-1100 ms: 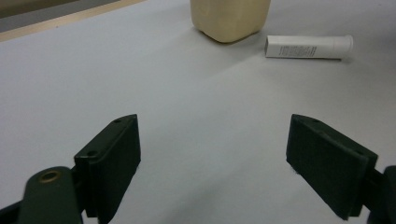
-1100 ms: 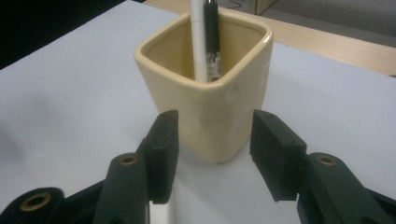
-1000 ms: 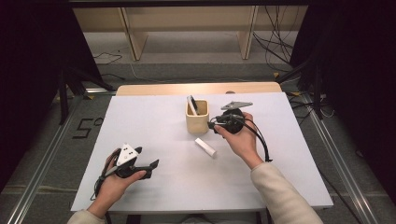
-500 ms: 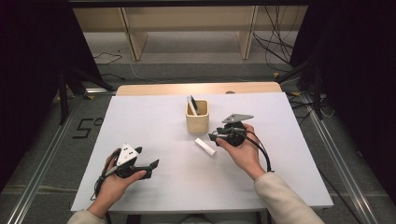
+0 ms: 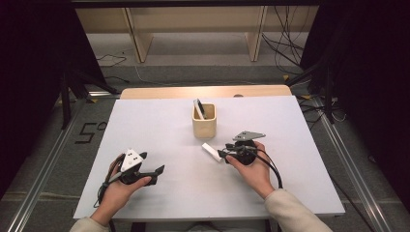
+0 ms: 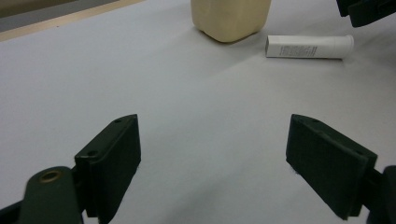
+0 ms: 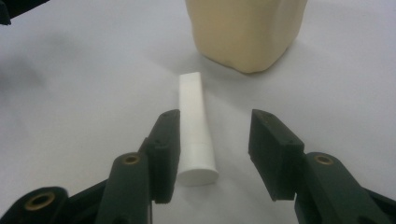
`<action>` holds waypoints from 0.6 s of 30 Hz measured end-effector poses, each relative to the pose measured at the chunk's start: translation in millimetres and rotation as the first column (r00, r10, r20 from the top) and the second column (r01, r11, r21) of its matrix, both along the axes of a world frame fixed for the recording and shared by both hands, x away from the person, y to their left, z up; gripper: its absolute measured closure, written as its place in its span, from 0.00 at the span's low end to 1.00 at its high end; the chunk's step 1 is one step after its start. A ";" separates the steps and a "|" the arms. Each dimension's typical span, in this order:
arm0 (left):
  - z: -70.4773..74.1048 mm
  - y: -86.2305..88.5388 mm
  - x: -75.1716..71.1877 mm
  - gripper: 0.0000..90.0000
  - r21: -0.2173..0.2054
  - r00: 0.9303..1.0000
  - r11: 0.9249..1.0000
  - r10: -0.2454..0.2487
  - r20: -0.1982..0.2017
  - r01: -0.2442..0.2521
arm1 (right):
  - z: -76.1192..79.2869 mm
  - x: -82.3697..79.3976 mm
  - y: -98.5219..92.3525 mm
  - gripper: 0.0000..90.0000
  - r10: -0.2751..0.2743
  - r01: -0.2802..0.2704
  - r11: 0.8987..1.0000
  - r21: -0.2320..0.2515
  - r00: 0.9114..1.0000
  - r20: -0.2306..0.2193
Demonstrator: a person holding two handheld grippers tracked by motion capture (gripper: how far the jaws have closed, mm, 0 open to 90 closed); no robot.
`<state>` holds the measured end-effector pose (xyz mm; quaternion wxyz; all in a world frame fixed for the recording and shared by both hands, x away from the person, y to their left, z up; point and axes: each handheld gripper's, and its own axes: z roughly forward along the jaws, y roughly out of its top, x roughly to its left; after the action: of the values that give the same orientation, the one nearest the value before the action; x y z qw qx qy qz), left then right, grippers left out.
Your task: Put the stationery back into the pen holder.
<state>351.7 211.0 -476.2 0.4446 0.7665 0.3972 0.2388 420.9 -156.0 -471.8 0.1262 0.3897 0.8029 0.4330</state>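
Note:
A white tube [image 5: 211,152] lies flat on the white table [image 5: 159,121], just in front of a cream cup [image 5: 204,124]. My right gripper [image 5: 223,154] is low at the tube's near end, open. In the right gripper view the capped end of the tube [image 7: 195,135] lies between the jaws, close to the left pad [image 7: 164,144] and clear of the right one, with the cup [image 7: 245,32] beyond. A second white item [image 5: 198,108] stands in the cup. My left gripper [image 5: 157,171] rests open near the front left with nothing between its pads [image 6: 112,158].
In the left gripper view the cup [image 6: 231,18] and the tube [image 6: 308,46] lie far ahead, and the other gripper [image 6: 369,9] shows at the top right. A wooden strip [image 5: 203,92] runs along the table's far edge. Cables lie on the floor beyond.
My right gripper has come down and towards the near side, from beside the cup to the tube's end. The left hand has stayed where it was.

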 end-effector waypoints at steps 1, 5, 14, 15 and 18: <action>0.0 0.1 0.0 0.20 -0.001 1.000 1.000 0.000 0.000 0.000 | -1.6 -0.5 0.3 0.60 0.003 -0.003 1.000 -0.004 1.000 -0.004; 0.0 0.1 -0.1 0.20 -0.001 1.000 1.000 0.000 0.000 0.000 | -8.7 -3.3 2.0 0.60 0.016 -0.016 1.000 -0.016 0.999 -0.031; 0.2 0.2 -0.4 0.20 0.000 1.000 1.000 -0.001 0.001 0.001 | -13.9 -4.6 6.3 0.59 0.029 -0.031 0.999 -0.039 0.999 -0.045; 0.1 0.0 -0.4 0.20 -0.002 1.000 1.000 0.000 0.001 0.000 | -14.2 -4.6 6.5 0.59 0.029 -0.031 0.999 -0.039 0.999 -0.046; 0.1 -0.1 -0.2 0.20 -0.001 1.000 1.000 -0.001 0.001 0.001 | -17.3 -5.7 9.1 0.59 0.033 -0.036 0.998 -0.048 0.998 -0.045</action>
<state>351.5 210.9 -476.1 0.4452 0.7664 0.3969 0.2388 415.2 -146.9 -489.2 0.1105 0.3820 0.8224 0.4069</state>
